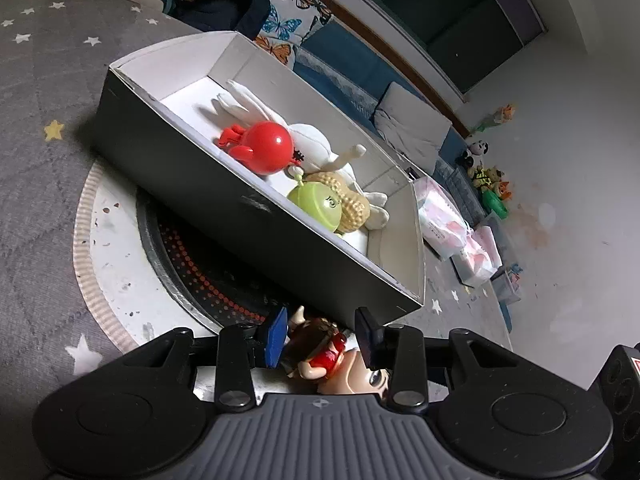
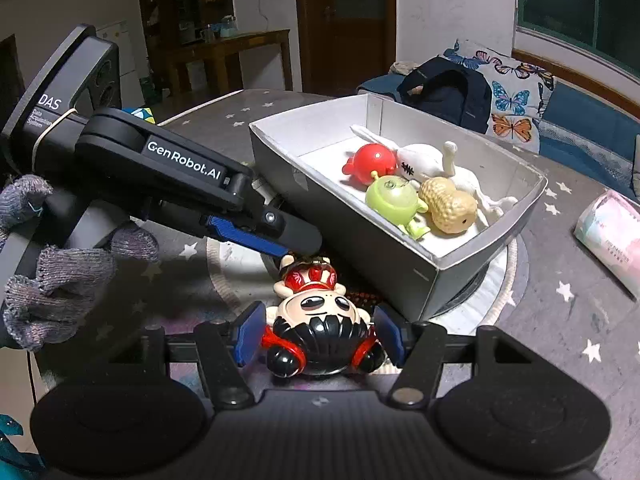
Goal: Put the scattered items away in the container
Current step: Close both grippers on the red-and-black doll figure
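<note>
A doll figure (image 2: 320, 320) with a big pale face, black hair buns and red outfit lies in front of the grey box (image 2: 360, 236). My right gripper (image 2: 320, 332) straddles its head, pads at both sides. My left gripper (image 1: 322, 334) comes from the left, its fingers on either side of the doll's red body (image 1: 320, 350); it shows in the right wrist view as a black arm (image 2: 180, 176). The box (image 1: 192, 168) holds a red toy (image 2: 372, 162), a green toy (image 2: 394, 196), a peanut toy (image 2: 450, 204) and a white plush (image 2: 432, 160).
The box rests on a round white-rimmed disc (image 1: 116, 248) on a grey star-patterned cloth (image 1: 36, 128). A pink tissue pack (image 2: 612, 232) lies at the right. A dark backpack (image 2: 448, 92) and butterfly cushion (image 2: 516, 96) sit behind the box.
</note>
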The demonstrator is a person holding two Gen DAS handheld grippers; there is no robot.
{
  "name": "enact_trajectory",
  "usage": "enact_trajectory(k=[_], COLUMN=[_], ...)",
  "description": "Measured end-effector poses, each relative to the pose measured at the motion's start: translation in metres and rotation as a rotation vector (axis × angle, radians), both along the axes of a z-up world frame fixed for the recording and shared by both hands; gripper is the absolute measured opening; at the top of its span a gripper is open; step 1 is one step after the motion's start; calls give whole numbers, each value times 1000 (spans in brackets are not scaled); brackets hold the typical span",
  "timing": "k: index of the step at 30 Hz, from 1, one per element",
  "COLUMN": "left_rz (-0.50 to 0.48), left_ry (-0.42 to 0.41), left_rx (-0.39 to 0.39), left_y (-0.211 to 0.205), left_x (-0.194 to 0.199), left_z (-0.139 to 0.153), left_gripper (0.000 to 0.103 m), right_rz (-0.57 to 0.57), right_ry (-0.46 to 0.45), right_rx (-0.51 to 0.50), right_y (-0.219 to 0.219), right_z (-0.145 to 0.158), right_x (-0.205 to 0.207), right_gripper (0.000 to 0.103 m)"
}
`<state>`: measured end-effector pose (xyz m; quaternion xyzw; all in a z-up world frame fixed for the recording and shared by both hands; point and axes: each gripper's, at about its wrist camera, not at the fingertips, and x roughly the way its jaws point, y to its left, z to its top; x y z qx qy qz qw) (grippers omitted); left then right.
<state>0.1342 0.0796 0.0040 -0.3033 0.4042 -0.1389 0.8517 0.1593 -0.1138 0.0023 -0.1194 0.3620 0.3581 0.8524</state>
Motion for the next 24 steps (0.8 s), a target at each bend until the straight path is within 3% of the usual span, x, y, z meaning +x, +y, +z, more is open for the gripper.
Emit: enact_trajectory(k=[24], left_rz=[31], left_ry=[12], left_rx=[4], left_y=[-1], left_x=[-3], left_z=[-12], left_gripper=[42], right_rz=[12], right_ry=[-13], right_rx=[-35], right_y=[5], right_z=[-9], right_x=[-6], right_gripper=[73])
